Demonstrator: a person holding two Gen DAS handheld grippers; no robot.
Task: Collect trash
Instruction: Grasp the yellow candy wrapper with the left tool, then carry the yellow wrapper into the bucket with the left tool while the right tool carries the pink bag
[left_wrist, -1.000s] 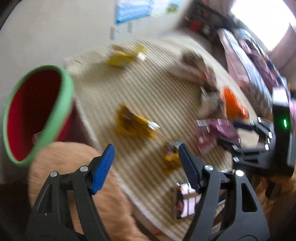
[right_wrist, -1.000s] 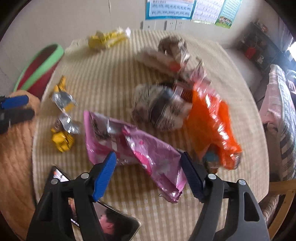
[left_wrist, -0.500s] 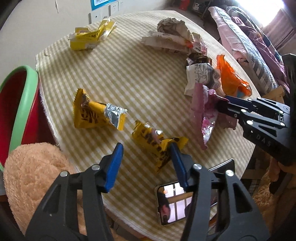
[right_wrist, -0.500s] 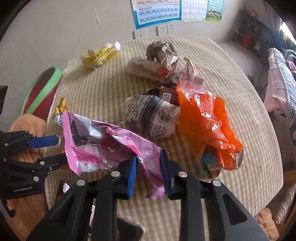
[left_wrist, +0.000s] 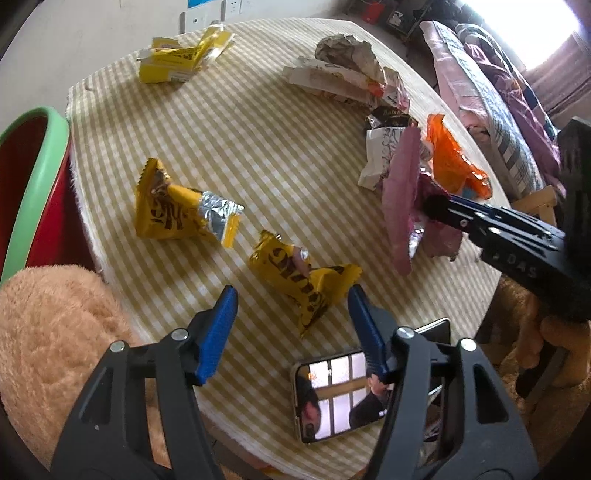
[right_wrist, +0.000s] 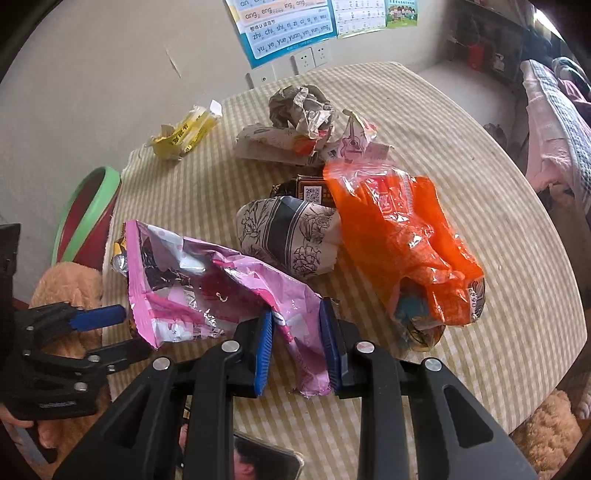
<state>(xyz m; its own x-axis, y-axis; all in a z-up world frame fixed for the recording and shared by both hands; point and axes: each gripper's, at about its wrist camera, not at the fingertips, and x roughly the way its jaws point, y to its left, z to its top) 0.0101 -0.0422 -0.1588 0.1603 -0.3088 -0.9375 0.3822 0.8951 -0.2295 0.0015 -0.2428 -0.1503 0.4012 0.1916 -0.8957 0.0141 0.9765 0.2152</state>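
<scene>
Right gripper (right_wrist: 295, 347) pinches the pink bag (right_wrist: 207, 288), lifted at the table's (left_wrist: 240, 122) 3 o'clock edge. Left gripper (left_wrist: 291, 325), spread wide, brackets a yellow wrapper (left_wrist: 303, 277). Bin (left_wrist: 33, 177) waits at 9 o'clock; most trash appears uncollected.

Worktop cloth (left_wrist: 258, 122): yellow-and-cream check.
Snack wrappers (left_wrist: 177, 214): yellow, brown lettering, silver foil inside.
Pink bag (right_wrist: 207, 291): pink with white dots, silver lining.
Orange bag (right_wrist: 399, 236): translucent orange.
Paper bag (right_wrist: 291, 236): white, black floral line print.
Bin (left_wrist: 33, 177): red, green rim.
Grippers (left_wrist: 291, 317): black frames, blue pads (left_wrist: 218, 328).
</scene>
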